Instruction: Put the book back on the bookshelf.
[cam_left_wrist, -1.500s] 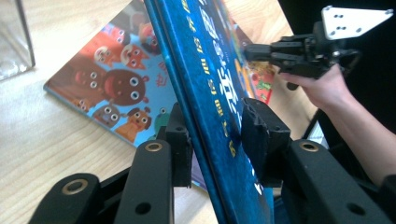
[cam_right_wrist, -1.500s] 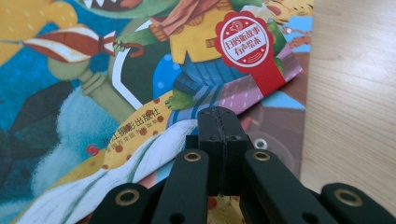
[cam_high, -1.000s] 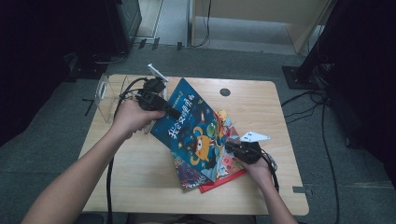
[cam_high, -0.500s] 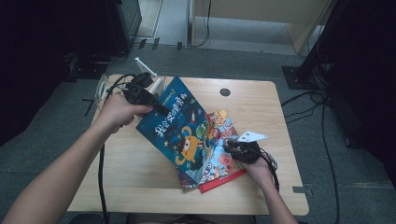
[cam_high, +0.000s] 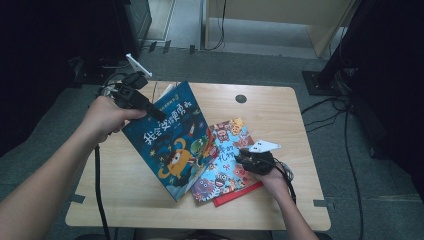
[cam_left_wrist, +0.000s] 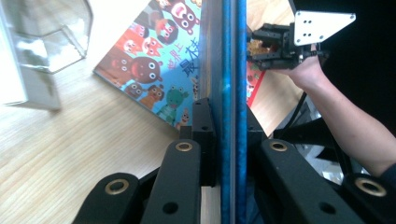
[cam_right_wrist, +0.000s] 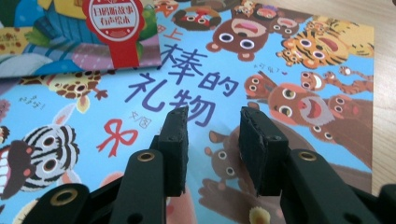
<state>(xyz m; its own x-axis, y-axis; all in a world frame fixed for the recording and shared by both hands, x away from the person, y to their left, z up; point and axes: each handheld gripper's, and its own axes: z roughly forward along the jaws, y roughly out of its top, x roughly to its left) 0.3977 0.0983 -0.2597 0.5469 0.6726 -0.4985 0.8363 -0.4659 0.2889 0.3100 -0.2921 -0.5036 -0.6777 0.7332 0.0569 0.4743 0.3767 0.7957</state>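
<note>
Here the left gripper (cam_high: 156, 114) clamps the blue book (cam_high: 172, 140), tilted above the table (cam_high: 280, 105).

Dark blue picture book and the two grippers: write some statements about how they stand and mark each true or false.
1. The left gripper is clamped on the edge of the dark blue picture book. True.
2. The dark blue picture book lies flat on the wooden table. False: its gripped end is lifted and it tilts.
3. The right gripper grips the light blue animal book. False: its jaws, which have just been opening, stand apart above the cover with nothing between them.
4. A red book lies under the light blue animal book. True.
5. A clear plastic container stands on the table. True.
</note>
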